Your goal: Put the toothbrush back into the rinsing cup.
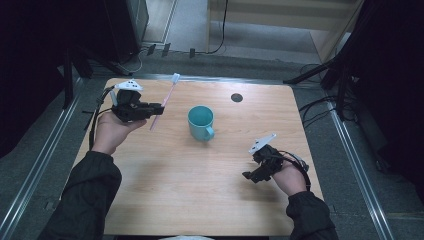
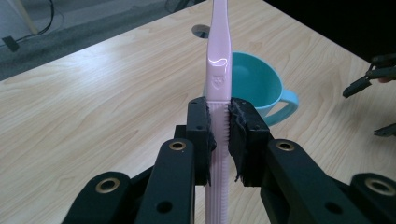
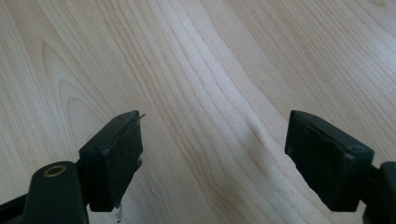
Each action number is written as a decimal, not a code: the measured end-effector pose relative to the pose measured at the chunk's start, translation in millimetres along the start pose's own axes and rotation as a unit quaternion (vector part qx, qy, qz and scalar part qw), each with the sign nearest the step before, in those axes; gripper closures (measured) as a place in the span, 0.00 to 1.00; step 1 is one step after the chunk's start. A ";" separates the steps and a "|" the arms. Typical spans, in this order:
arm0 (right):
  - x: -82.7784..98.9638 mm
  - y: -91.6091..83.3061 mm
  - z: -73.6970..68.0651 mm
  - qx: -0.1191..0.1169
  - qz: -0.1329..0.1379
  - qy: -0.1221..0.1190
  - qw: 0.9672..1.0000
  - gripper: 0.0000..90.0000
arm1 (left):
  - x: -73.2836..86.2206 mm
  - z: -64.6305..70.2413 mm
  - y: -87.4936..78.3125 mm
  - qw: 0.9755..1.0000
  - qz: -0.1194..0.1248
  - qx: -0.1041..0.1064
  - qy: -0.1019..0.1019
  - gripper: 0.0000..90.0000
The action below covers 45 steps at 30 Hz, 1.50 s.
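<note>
Left hand-held gripper (image 1: 159,106) pinching pink toothbrush (image 1: 164,101), raised left of teal cup (image 1: 201,123) on bench (image 1: 165,175). Right hand-held gripper (image 3: 212,154) spread, empty. Likely cup drop-in pending.

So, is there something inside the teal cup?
The teal cup looks empty where its inside shows. In the left gripper view, the pink toothbrush held by the left gripper covers part of it.

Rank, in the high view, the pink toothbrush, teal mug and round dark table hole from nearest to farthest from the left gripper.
1. The pink plastic toothbrush, clamped in the left gripper itself, brush head pointing away.
2. The teal ceramic mug, at table centre, to the gripper's right.
3. The round dark hole in the wooden tabletop, farther right, near the far edge.
</note>
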State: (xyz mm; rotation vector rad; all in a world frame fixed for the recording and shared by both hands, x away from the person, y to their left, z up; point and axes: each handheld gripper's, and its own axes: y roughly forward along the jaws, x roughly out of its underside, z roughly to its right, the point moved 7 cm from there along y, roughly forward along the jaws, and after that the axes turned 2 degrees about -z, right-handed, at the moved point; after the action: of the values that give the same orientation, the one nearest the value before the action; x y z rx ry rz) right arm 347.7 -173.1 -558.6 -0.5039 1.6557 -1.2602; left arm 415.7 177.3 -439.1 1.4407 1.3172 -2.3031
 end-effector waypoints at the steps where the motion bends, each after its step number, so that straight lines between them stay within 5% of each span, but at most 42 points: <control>1: 0.1 0.0 -0.1 0.000 0.000 0.000 1.000 0.22 | -0.7 0.9 0.7 1.000 0.001 0.000 0.001 0.87; 24: -3.2 0.6 -9.9 -0.002 0.011 -0.008 1.000 0.21 | -24.8 21.6 24.6 0.999 0.046 0.005 0.019 0.87; 45: 8.5 -5.0 -10.3 0.003 0.015 0.008 1.000 0.21 | -37.4 30.5 44.8 0.998 0.052 0.029 0.017 0.87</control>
State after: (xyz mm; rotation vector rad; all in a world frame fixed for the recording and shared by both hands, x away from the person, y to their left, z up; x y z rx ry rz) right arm 333.9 -176.3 -557.8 -0.4645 1.6667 -1.2494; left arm 438.1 115.9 -432.0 1.5336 1.1646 -2.2781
